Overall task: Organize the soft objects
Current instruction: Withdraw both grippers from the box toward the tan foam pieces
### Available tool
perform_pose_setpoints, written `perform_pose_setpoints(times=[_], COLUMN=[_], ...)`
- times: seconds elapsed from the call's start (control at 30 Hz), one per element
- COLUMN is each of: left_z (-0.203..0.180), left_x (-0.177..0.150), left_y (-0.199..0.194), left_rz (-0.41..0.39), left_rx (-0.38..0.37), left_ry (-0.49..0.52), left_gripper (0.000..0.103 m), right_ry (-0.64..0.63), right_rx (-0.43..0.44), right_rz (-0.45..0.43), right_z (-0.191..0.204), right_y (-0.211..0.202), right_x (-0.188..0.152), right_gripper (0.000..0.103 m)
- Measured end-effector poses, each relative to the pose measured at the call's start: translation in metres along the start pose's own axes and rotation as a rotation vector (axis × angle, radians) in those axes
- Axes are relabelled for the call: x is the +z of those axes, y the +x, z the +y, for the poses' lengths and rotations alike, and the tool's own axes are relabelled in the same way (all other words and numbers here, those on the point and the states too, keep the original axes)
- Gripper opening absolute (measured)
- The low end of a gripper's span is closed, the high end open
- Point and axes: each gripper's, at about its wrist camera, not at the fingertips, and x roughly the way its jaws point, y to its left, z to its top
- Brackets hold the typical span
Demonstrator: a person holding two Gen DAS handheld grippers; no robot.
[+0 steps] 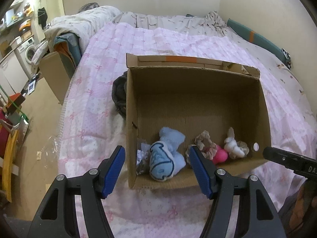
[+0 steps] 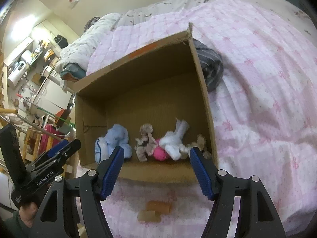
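An open cardboard box stands on the pink quilted bed; it also shows in the right wrist view. Along its near wall lie a light blue sock bundle, a beige scrunchie, a pink ball and a white plush toy. My left gripper is open and empty, just short of the box's near edge. My right gripper is open and empty over the same edge. A dark striped cloth lies outside against the box.
The pink quilt covers the bed, with crumpled bedding at the far end. Two small tan blocks lie on the quilt near me. The floor on the left holds a brown box, a washing machine and clutter.
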Motion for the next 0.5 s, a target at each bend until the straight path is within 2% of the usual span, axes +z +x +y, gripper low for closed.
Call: perform_pose_setpoints(times=[0.23,0.5], left_z=[-0.008,-0.035], left_x=[-0.029,-0.063], left_y=[-0.006,-0.002], left_rz=[0.059,0.169], left_rx=[-0.015,-0.082], left_ry=[0.009,-0.022], left_gripper=[0.064,0.064], right_ry=[0.001,0.085], right_rx=[-0.027,-0.056], right_rz=[0.024,0.055], right_z=[-0.005,-0.029], right_y=[-0.007,-0.016], right_x=[-0.02,-0.035], right_gripper=[0.073,0.073])
